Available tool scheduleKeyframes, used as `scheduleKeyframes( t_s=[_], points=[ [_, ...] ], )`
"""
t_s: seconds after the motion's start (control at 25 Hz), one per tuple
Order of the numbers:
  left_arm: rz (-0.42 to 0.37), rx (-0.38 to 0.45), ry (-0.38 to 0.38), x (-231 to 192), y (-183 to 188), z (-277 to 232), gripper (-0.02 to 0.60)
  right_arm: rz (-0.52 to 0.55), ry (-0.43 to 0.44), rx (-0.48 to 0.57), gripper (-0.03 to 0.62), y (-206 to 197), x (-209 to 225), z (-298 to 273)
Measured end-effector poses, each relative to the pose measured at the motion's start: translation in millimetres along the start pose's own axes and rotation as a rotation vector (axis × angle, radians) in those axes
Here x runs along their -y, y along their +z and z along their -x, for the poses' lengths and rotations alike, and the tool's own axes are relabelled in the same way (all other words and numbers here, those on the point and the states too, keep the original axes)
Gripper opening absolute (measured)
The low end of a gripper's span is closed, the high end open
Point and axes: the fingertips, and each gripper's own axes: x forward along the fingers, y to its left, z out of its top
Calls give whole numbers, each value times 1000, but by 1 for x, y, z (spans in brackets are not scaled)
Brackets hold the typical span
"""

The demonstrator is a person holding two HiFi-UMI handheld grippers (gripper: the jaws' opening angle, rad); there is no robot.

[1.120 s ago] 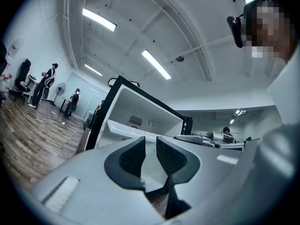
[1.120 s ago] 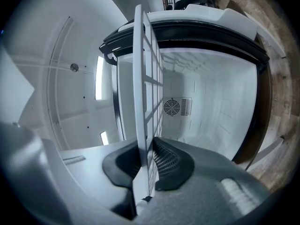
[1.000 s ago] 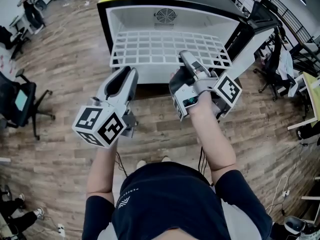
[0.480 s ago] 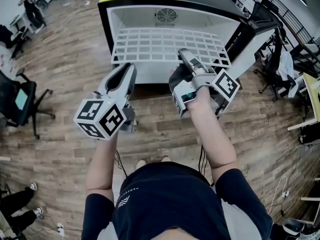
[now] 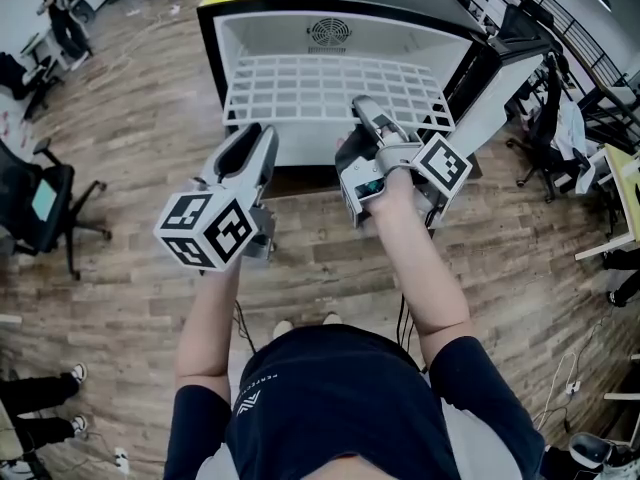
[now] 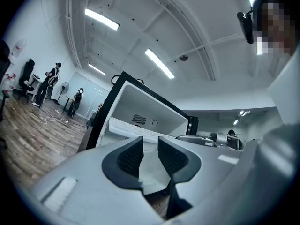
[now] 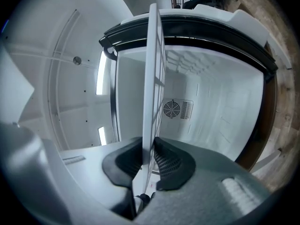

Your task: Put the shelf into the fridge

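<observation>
- White wire shelf lies roughly level in the mouth of the fridge. Its rear part sits inside the cavity, below the fan grille, and its front rail juts out toward you.
- Whether its side edges rest on any ledges in the walls cannot be told from these views.
- Your right gripper is clamped on the front rail, to the right of its middle. The right gripper view shows the shelf edge-on, pinched between the two ribbed pads.
- Your left gripper hovers just beside the shelf's front left corner, apart from it. Its jaws stand a narrow gap apart with nothing between them, and the shelf shows beyond their tips.
- The step in hand looks like the slide-in: the shelf has entered but is not yet fully home.
- Next, push straight back along the cavity and hold the rail level. With only an off-centre grip, the shelf may skew and bind against a wall.
- Steady or nudge the left corner with your free gripper if the shelf starts to twist.
- Let go only once the front rail is inside and the shelf carries its own weight.
- The fridge door stands open at the right, clear of your path.
</observation>
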Motion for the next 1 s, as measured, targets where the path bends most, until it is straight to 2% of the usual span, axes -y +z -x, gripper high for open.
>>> scheduleKeyframes(
  t_s=[0.24, 0.52, 0.72, 0.8, 0.88, 1.0],
  points=[
    [-2, 4, 12, -2, 2, -1, 104, 24, 11, 11, 55, 1, -1, 15],
    [-5, 12, 18, -3, 2, 0, 100, 126, -8, 53, 66, 13, -1, 45],
    [-6, 16, 14, -3, 2, 0, 101, 217, -60, 96, 57, 22, 8, 67],
    [-5, 16, 13, -2, 2, 0, 101, 282, -78, 118, 57, 27, 8, 74],
    [-5, 14, 11, -3, 2, 0, 103, 393, -101, 138, 55, 32, 5, 79],
    [-12, 11, 10, -2, 2, -1, 107, 658, -153, 159, 57, 37, -5, 84]
  ],
)
